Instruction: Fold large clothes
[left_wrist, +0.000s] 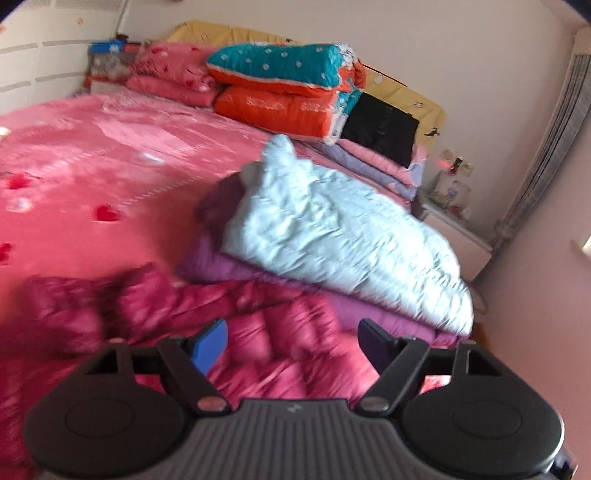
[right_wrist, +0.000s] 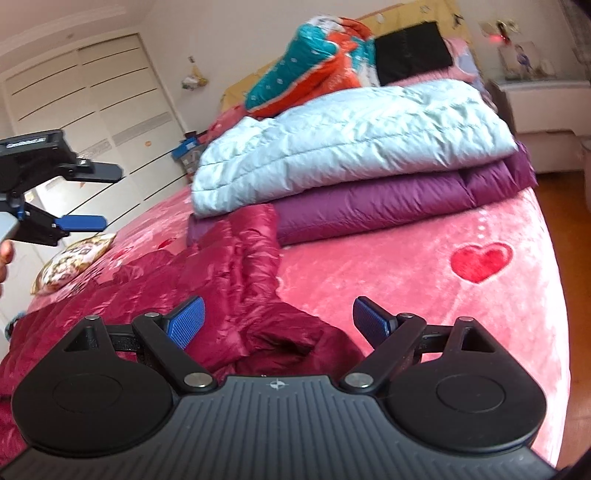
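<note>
A shiny dark red down jacket (left_wrist: 229, 314) lies spread on the pink bed, also in the right wrist view (right_wrist: 207, 280), with a sleeve cuff (right_wrist: 280, 336) lying close before my right gripper. My left gripper (left_wrist: 293, 339) hovers open and empty over the jacket; it also shows in the right wrist view (right_wrist: 92, 195), raised at the left. My right gripper (right_wrist: 277, 317) is open and empty just above the cuff. A folded light blue down coat (right_wrist: 343, 133) lies on a folded purple one (right_wrist: 388, 199) beyond the red jacket.
The pink bedspread (right_wrist: 443, 295) with red hearts covers the bed. Stacked quilts in teal and orange (left_wrist: 288, 85) and a black bag (left_wrist: 380, 129) sit at the headboard. A small patterned cushion (right_wrist: 70, 262) lies at the left. A white nightstand (left_wrist: 454, 229) stands beside the bed.
</note>
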